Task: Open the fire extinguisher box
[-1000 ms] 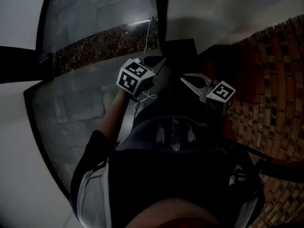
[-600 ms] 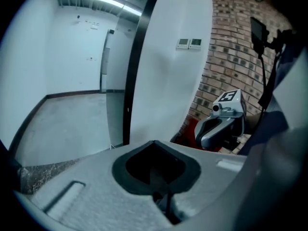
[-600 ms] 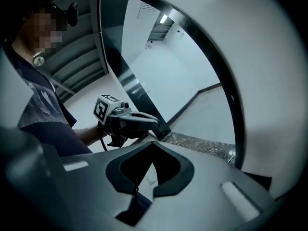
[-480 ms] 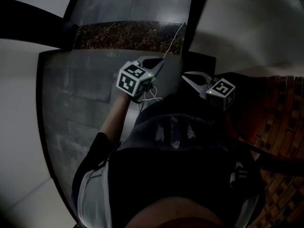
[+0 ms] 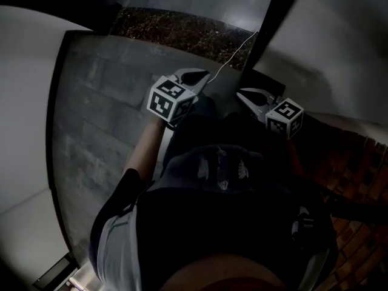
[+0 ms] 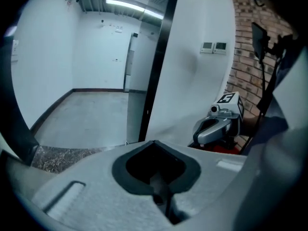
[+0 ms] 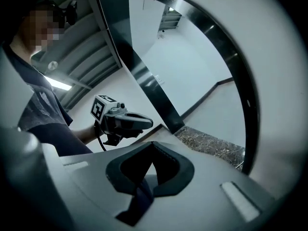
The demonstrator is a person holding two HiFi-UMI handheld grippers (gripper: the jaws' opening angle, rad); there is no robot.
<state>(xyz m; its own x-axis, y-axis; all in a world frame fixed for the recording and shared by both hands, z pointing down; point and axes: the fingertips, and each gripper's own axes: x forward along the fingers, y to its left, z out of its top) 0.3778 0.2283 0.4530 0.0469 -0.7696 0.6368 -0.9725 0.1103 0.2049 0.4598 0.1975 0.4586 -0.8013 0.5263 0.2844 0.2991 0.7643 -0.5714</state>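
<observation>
Floor (image 5: 103,120): grey slabs spread left of the black post (image 5: 273,23), crossed by a speckled stone band (image 5: 182,29) that ends at the post's foot.
Walls: white plaster (image 6: 192,57) lies right of the post, with a brick wall (image 6: 245,57) farther right.
Person (image 5: 230,223): a dark-shirted torso stands before the post, a gripper in each hand.
Left gripper (image 5: 203,76): held just left of the post's foot, jaws clenched tip to tip with nothing between them.
Right gripper (image 5: 242,94): near the post's foot on its right side, jaws pressed together and empty.
Fire extinguisher box: no view shows it plainly. A red edge (image 6: 219,147) peeks out below the right gripper, right of the post, but whether that is the box cannot be told.
Cord (image 5: 233,53): a thin white line runs from the left gripper toward the post.
</observation>
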